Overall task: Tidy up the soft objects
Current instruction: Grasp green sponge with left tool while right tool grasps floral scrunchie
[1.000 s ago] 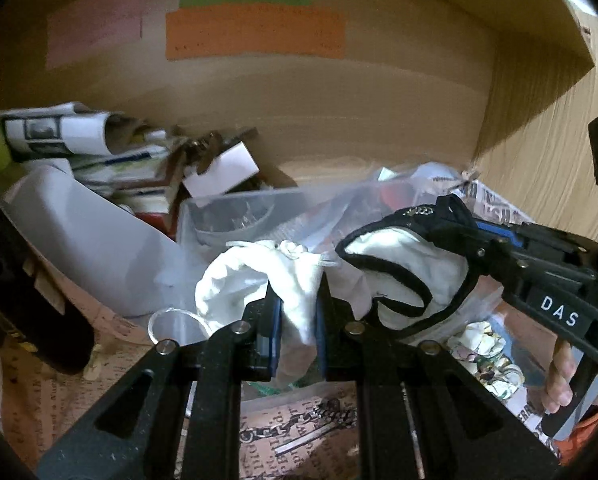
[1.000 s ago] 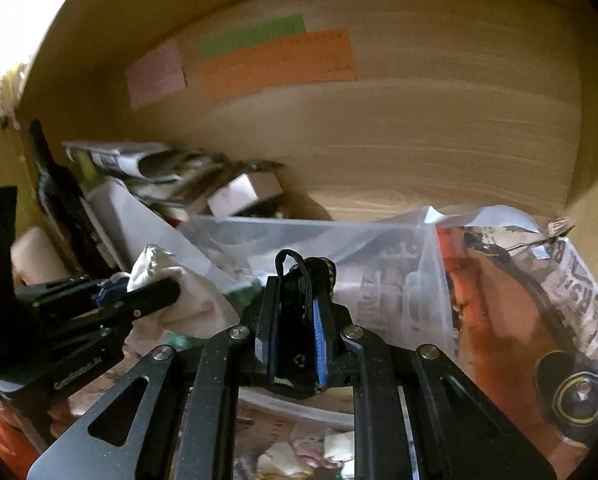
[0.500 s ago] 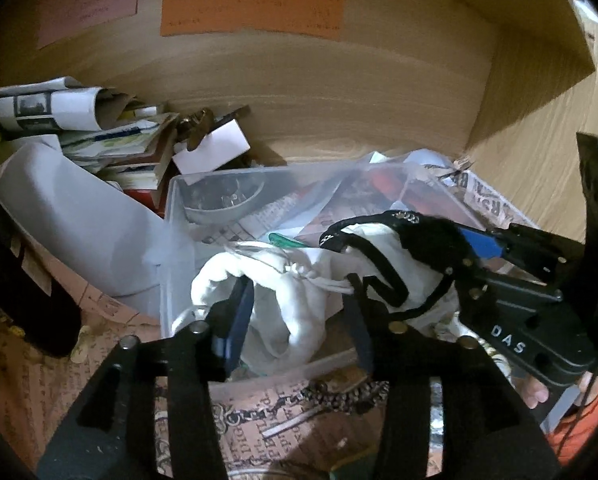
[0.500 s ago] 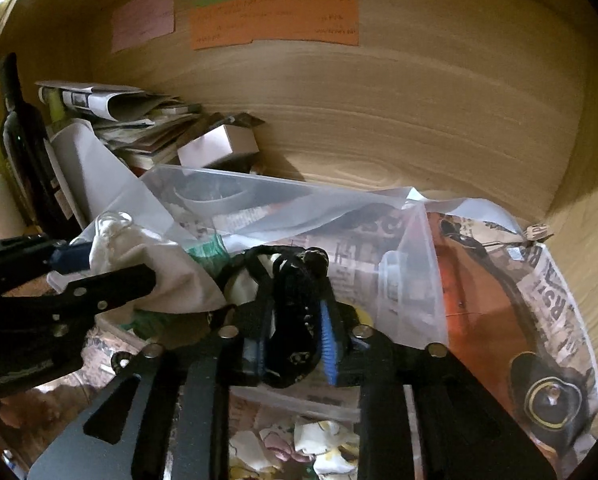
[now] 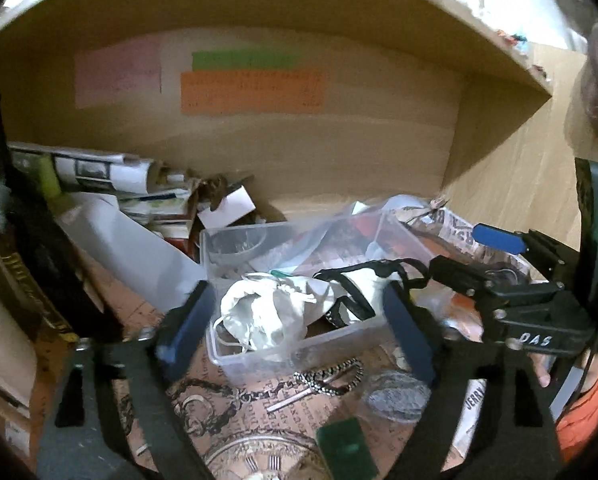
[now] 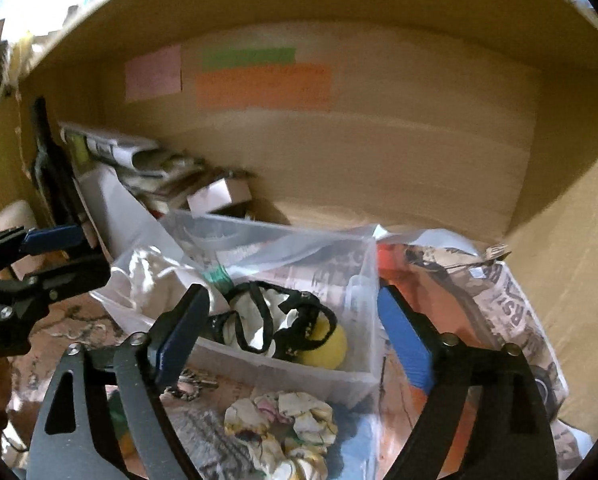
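Both grippers spread wide, nothing held. My left gripper (image 5: 295,328) straddles the near end of the clear plastic bin (image 5: 259,354); my right gripper (image 6: 291,332) brackets the same bin's front wall from the other side.

In the bin: crumpled white drawstring cloth bag (image 5: 259,312) at the left end, white fabric piece with black elastic trim (image 6: 259,320) in the middle, yellow foam ball (image 6: 327,346) at 3 o'clock of that, touching it.

Outside the bin: crumpled floral-print cloth wad (image 6: 295,420) on the newspaper-lined shelf floor, 6 o'clock of the ball, just in front of the bin wall. Looks like the next candidate.

Handling, my read: all light and limp. The wad will collapse under the pads, so pinch through the thick centre, not a loose edge, or it'll unfurl and drag. Black trim can snag a fingertip. The ball is squashy and may roll.

Metal chain with key (image 5: 323,378) sits in front of the bin; the left view is blurred there, so I can't tell whether it touches the wall. Avoid hooking it.
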`<state>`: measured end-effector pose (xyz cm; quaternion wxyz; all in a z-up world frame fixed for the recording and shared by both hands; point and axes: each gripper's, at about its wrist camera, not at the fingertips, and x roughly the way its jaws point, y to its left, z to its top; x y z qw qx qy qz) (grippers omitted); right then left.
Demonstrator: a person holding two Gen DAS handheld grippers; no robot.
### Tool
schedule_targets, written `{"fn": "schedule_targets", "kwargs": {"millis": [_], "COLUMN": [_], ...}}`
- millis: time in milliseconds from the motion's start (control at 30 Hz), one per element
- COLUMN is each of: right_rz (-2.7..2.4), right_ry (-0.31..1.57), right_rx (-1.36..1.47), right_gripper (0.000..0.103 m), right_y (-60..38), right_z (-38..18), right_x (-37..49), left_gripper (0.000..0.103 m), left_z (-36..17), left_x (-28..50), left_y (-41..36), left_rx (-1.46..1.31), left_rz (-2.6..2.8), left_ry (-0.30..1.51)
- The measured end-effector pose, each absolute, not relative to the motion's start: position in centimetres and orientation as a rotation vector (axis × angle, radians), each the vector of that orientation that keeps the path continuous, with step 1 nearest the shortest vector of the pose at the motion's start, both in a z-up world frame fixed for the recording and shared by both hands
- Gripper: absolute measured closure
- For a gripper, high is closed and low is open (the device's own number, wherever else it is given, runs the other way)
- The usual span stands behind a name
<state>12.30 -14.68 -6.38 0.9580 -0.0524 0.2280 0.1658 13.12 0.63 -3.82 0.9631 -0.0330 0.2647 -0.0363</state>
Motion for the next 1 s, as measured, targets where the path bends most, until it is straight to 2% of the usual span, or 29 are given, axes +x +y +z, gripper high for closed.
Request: {"fn": "schedule_targets", "kwargs": {"millis": [33, 200, 700, 767, 867, 933, 967, 1000], "right_rz": [0.343, 0.34, 0.345, 0.361, 0.385, 0.394, 0.391, 0.39], "right_ry": [0.457, 0.464, 0.735, 0.76, 0.799, 0.835, 0.837, 0.832], "right_rx": [-0.099, -0.108, -0.073, -0.062, -0.057, -0.048, -0.045, -0.041], "right_gripper": [0.014, 0.008, 0.008, 0.011, 0.028, 0.045, 0.046, 0.049], "right_y": [-14.9, -15.6, -17.9, -18.0, -17.8, -17.8, -17.7, -17.8], "right_z": [-6.2, -6.9, -14.4, -14.9, -15.6, -16.3, -16.4, -16.4], "right_x": [11.9, 10.3, 12.1, 12.4, 12.9, 13.3, 13.4, 13.4], "left_gripper": [0.003, 0.001, 0.001, 0.001, 0.001, 0.002, 0.005, 0.014], "left_z": [-3.7, -4.7, -12.2, -12.8, -13.4, -13.7, -13.9, -14.0], "left_x": [12.6, 10.6, 10.3, 10.2, 10.2, 10.1, 10.1, 10.1], "left_y": [0.5, -0.1, -1.3, -1.7, -2.0, -2.2, -2.2, -2.4], "left_rx": [-0.067, -0.047, -0.055, -0.054, -0.061, -0.062, -0.06, -0.053], "left_rz": [-0.069, -0.064, -0.069, -0.085, -0.099, -0.102, -0.104, -0.108], "left_ry": [0.526, 0.541, 0.751, 0.768, 0.785, 0.79, 0.791, 0.796]}}
